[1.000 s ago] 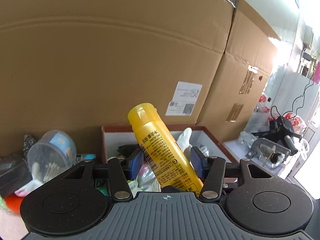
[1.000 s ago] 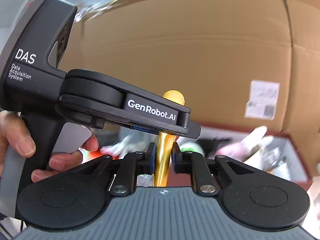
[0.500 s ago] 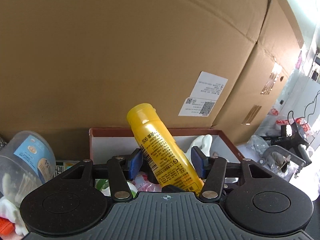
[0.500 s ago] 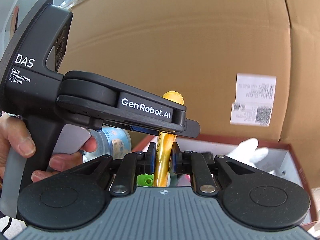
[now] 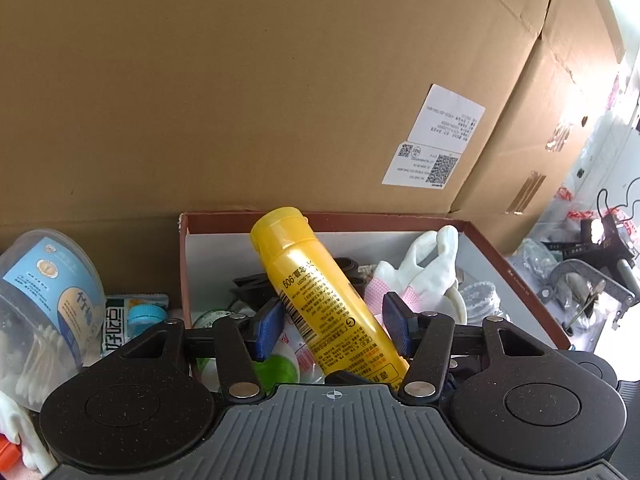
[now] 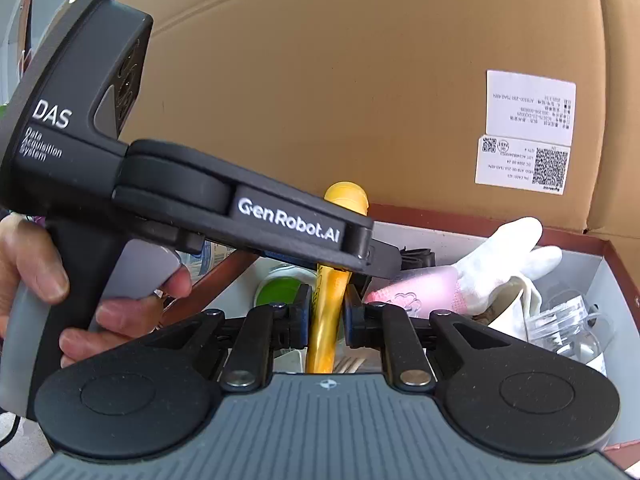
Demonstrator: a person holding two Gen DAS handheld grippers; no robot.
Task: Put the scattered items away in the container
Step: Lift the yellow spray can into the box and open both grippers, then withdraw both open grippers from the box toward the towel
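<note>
Black hand-held gripper [image 6: 326,316], blue pads, silver screws.

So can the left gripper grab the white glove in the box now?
Probably not yet: the left gripper's jaws are opening, but the yellow tube lies between them, blocking the way to the white glove.

Large cardboard boxes [image 5: 280,100], white shipping label [image 5: 436,140]

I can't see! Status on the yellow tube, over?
Left gripper jaws opening around yellow plastic tube. Right gripper shut on its flat end. Tube over red-rimmed white box; white fabric glove inside.
</note>
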